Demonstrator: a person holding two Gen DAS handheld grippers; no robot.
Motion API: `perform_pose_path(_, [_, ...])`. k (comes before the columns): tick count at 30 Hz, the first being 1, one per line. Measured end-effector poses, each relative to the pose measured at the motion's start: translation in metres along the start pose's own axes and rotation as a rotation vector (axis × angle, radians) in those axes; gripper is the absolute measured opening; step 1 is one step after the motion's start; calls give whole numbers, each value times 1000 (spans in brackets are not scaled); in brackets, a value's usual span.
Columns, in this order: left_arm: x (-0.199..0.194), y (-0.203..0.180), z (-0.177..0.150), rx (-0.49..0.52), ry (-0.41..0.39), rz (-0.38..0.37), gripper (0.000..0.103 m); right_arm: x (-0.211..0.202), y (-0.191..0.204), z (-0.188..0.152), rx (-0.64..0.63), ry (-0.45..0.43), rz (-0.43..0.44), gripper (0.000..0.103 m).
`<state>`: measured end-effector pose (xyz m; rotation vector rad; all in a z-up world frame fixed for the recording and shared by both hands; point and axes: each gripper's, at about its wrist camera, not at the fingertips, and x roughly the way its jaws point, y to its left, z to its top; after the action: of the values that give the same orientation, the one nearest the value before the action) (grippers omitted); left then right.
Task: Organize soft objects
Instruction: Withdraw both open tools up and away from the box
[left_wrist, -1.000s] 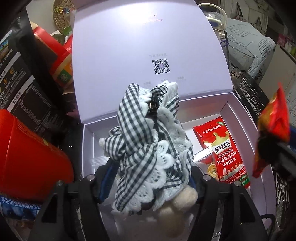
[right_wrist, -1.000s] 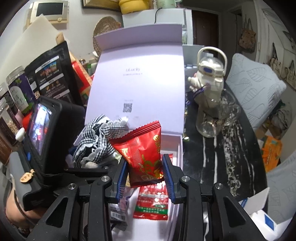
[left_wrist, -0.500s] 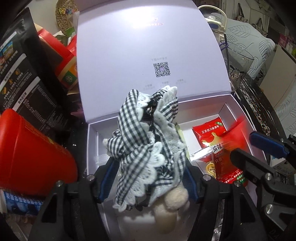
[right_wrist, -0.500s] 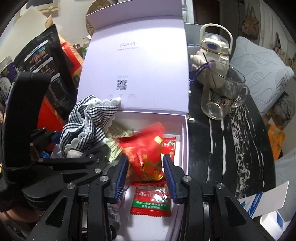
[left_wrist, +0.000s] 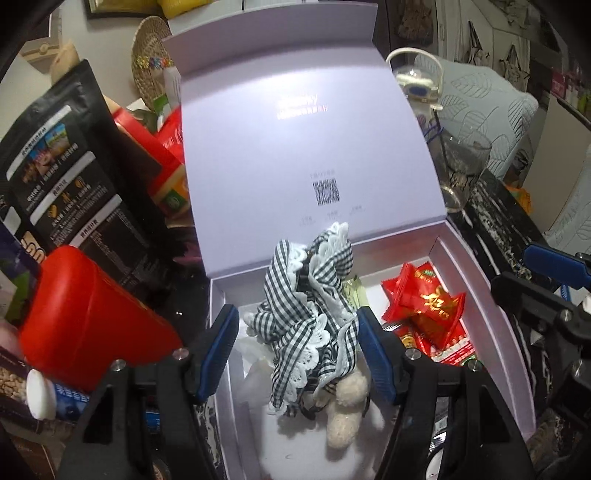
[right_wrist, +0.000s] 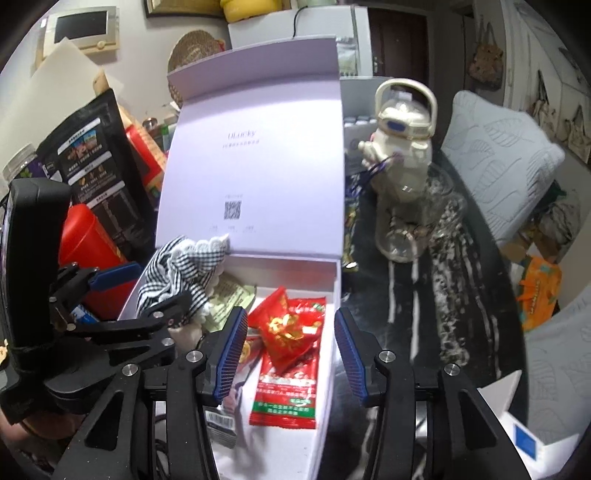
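A black-and-white gingham cloth with white lace (left_wrist: 310, 314) and a cream pompom stands in the left part of the open lavender box (left_wrist: 491, 314). My left gripper (left_wrist: 295, 332) is open, its blue pads on either side of the cloth, apart from it. A red snack packet (right_wrist: 286, 328) lies on other red packets in the box's right part. My right gripper (right_wrist: 290, 354) is open and empty just above that packet. The cloth (right_wrist: 184, 266) also shows in the right wrist view.
The box lid (left_wrist: 303, 147) stands upright behind. A red canister (left_wrist: 85, 321) and black bags (left_wrist: 70, 177) crowd the left. A cream bottle (right_wrist: 402, 147) and a glass cup (right_wrist: 417, 229) stand on the dark marble table (right_wrist: 454, 295) to the right.
My right gripper lowered the red packet into the box, opened and released it. My left gripper opened and let go of the gingham cloth, which now rests in the box.
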<state>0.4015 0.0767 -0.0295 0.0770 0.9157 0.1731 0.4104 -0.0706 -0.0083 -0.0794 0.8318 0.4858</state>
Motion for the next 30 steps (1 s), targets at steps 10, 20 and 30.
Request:
perform_pose_path(10, [-43,13,3,-35,-112,-6,76,-35,5,5,-18,-87,-4,52])
perform_pose_path(20, [-84,18,0,-42,-208,-14,76,-78,19,3,-53,-195,16,58])
perform_pose_path(30, [-135,14,-16,-36,-290,-76,76,-124,24,-4,-54,-285,32,61])
